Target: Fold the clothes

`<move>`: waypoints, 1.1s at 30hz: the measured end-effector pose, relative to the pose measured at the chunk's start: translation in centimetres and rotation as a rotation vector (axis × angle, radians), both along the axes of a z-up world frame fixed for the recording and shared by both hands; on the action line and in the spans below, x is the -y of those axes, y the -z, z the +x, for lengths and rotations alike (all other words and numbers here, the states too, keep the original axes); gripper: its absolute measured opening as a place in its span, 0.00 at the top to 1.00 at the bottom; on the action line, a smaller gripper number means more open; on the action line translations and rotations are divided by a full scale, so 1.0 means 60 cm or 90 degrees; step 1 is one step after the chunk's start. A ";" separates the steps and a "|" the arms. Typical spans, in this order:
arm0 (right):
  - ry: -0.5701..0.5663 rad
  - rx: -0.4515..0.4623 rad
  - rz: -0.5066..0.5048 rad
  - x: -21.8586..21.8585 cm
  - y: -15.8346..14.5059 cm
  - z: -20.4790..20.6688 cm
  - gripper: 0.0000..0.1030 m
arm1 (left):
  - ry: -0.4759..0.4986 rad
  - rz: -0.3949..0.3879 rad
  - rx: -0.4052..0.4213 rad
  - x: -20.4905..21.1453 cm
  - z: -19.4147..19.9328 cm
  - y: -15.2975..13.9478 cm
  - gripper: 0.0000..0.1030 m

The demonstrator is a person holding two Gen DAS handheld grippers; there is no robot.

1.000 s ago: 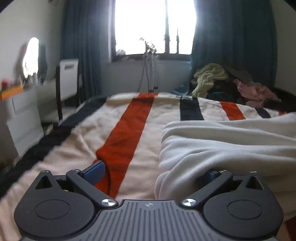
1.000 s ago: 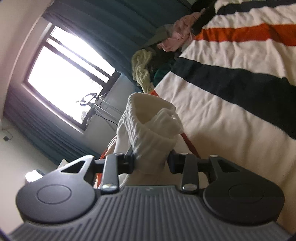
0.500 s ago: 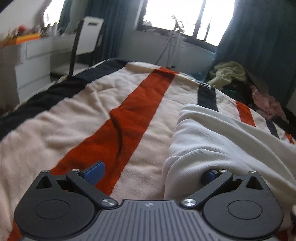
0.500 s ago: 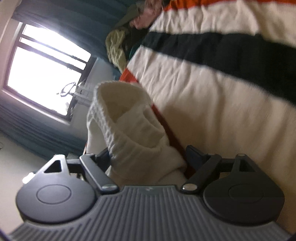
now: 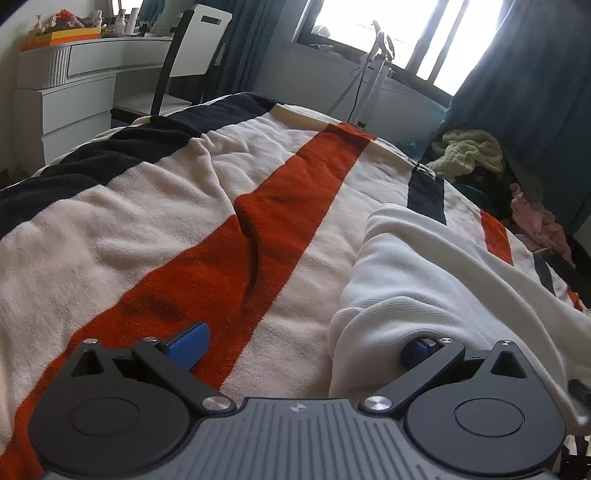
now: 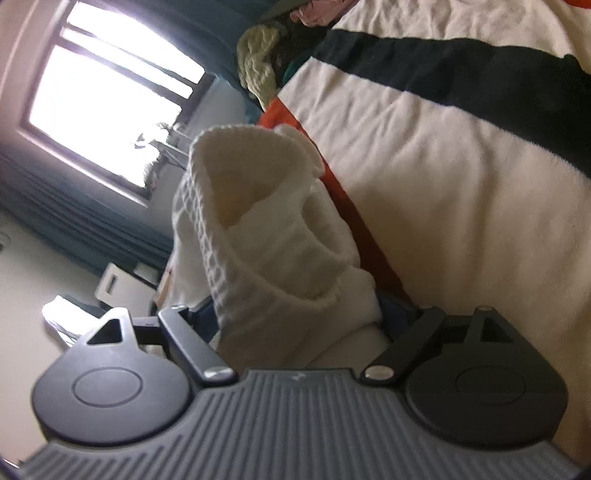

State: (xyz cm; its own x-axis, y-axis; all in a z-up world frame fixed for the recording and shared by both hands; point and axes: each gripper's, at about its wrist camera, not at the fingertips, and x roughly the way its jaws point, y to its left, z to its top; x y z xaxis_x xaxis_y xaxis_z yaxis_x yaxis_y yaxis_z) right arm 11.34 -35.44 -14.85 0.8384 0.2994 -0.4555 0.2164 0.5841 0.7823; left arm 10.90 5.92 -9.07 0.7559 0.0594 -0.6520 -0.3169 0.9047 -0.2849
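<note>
A cream knit sweater [image 5: 436, 280] lies on the striped blanket [image 5: 155, 221] at the right of the left wrist view. My left gripper [image 5: 306, 343] is open; its left blue finger [image 5: 188, 341] rests on the orange stripe and its right finger [image 5: 415, 349] is tucked under a fold of the sweater. In the right wrist view the sweater's ribbed cuff [image 6: 266, 236] stands up between the spread fingers of my right gripper [image 6: 306, 317], which is open around it. The fingertips are hidden by the knit.
A pile of clothes [image 5: 469, 155] lies at the far right corner of the bed, also in the right wrist view [image 6: 258, 59]. A white dresser [image 5: 66, 88] and chair [image 5: 195, 48] stand left. A window [image 5: 406, 33] with dark curtains is behind.
My right gripper has opened and let go of the cuff, which still stands between its fingers. My left gripper has tilted down and moved closer over the bed, staying open.
</note>
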 end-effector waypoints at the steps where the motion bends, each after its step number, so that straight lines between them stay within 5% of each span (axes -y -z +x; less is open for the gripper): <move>1: -0.004 -0.005 -0.011 -0.002 0.001 0.002 0.21 | 0.000 0.000 0.000 0.000 0.000 0.000 0.00; 7: -0.017 -0.007 -0.095 -0.018 -0.019 -0.004 0.45 | 0.009 -0.016 -0.009 -0.004 0.001 0.000 0.00; 16: -0.008 0.009 -0.143 -0.025 -0.041 -0.010 0.59 | 0.033 -0.135 -0.021 -0.036 -0.028 -0.012 0.05; 24: 0.015 0.005 -0.095 -0.017 -0.035 -0.011 0.57 | 0.054 -0.334 0.019 -0.069 -0.006 -0.002 0.01; 33: 0.032 -0.017 0.003 0.002 -0.010 -0.012 0.33 | 0.112 -0.329 -0.032 -0.036 0.084 0.040 0.00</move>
